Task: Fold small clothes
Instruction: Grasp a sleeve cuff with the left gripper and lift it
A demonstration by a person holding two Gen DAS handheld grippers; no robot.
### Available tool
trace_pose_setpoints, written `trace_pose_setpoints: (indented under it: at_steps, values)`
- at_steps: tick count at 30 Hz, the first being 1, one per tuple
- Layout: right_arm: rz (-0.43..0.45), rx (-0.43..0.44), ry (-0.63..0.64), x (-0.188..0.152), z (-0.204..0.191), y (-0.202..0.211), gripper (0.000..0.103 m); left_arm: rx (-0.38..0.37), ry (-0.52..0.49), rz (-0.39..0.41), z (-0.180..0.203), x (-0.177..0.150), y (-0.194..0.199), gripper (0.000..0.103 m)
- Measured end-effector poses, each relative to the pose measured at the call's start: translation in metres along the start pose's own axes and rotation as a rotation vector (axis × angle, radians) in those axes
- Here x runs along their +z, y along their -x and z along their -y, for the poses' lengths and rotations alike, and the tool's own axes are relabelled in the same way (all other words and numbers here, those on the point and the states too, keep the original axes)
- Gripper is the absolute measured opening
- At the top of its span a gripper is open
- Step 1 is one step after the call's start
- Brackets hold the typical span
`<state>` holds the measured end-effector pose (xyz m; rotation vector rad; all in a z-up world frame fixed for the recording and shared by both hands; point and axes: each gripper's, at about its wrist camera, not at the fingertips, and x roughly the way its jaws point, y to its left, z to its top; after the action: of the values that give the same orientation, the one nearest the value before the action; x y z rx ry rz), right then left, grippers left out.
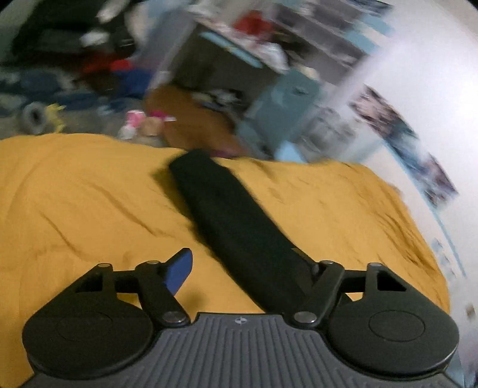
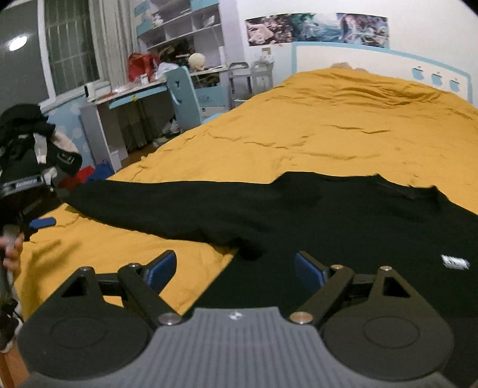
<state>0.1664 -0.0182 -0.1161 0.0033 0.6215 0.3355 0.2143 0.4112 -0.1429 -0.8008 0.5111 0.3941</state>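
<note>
A black long-sleeved top (image 2: pixel 343 221) lies spread on the yellow bedspread (image 2: pixel 343 125), its body at the near right in your right wrist view and one sleeve (image 2: pixel 155 206) stretched flat toward the bed's left edge. A small white label (image 2: pixel 454 262) shows near the garment's lower right. No fold is visible in the part you can see; the top looks laid out flat, so by this reading the folding itself has yet to begin, with the sleeves and body all left to bring in.

Your right gripper (image 2: pixel 236 270) hangs just above the garment's near edge, jaws spread apart with nothing between them. Your left gripper (image 1: pixel 239 262) sits over the sleeve end; in its own blurred view the sleeve (image 1: pixel 233 221) runs up from beside the right-hand finger, which the cloth hides. The blue pad (image 1: pixel 179 270) of the other finger stands clear of the fabric, so the jaws read as parted and not yet clamped.

Beyond the bed stand a pale blue desk (image 2: pixel 134 95), shelves (image 2: pixel 182 27) and posters (image 2: pixel 316 28) on the wall.
</note>
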Motion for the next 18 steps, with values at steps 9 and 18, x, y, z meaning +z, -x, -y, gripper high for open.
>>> trace_pose_setpoints:
  at_steps: [9,18]
  values:
    - [-0.086,0.071,0.040,0.003,-0.025,-0.084,0.081,0.045,0.124,0.054,-0.026,0.038,-0.065,0.045]
    - [-0.134,0.067,0.064,-0.012,-0.020,-0.092,0.081,0.001,0.180,0.081,-0.031,0.039,-0.067,0.014]
